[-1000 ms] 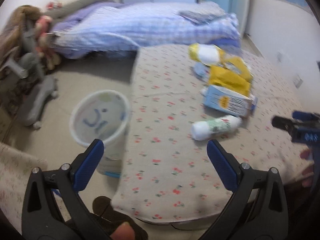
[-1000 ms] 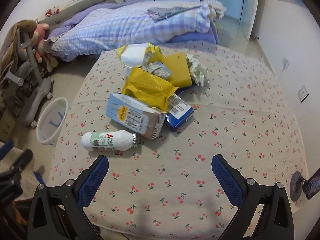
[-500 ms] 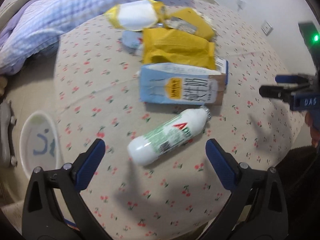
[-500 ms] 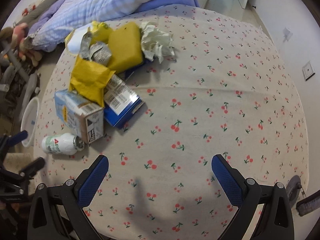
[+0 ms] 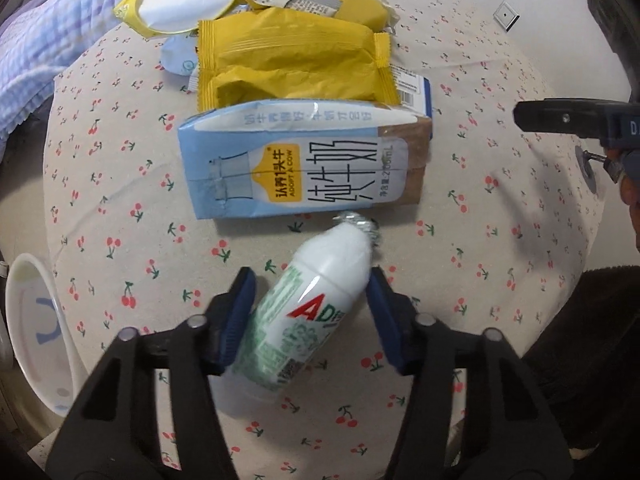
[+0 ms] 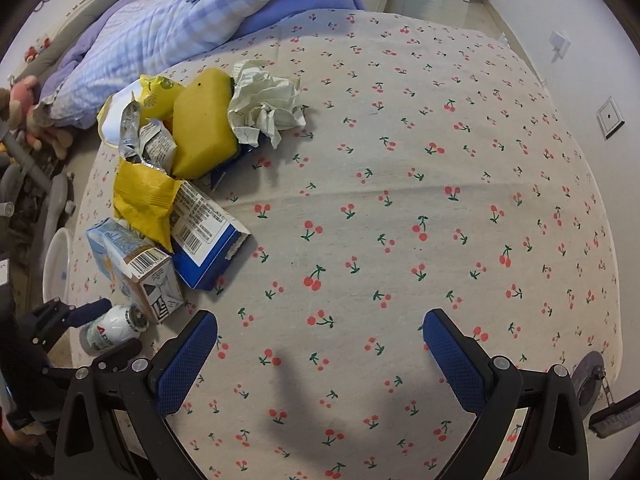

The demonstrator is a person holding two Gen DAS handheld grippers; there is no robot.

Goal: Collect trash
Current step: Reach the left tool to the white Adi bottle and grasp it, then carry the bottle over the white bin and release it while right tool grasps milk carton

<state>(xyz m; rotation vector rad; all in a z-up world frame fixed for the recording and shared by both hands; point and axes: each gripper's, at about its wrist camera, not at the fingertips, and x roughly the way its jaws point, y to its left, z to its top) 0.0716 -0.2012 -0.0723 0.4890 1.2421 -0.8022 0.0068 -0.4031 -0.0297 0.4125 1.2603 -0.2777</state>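
A white AD bottle (image 5: 310,312) with a foil top lies on the cherry-print tablecloth (image 5: 500,280). My left gripper (image 5: 312,308) is shut on the bottle, one pad on each side of it. Behind the bottle lie a blue milk carton (image 5: 304,164), a yellow wrapper (image 5: 292,60) and more packaging. My right gripper (image 6: 320,344) is open and empty above bare cloth. In the right wrist view the bottle (image 6: 112,326) sits at the far left between the left gripper's fingers, next to the milk carton (image 6: 132,264), a blue box (image 6: 208,240) and crumpled paper (image 6: 268,104).
A white waste bin (image 5: 36,336) stands on the floor left of the table; it also shows in the right wrist view (image 6: 56,264). A bed with a checked quilt (image 6: 168,28) lies behind the table. A grey chair base (image 6: 36,184) stands at the left.
My left gripper has moved down onto the bottle and closed its jaws around it. My right gripper has shifted a little toward the table's right side and stays open.
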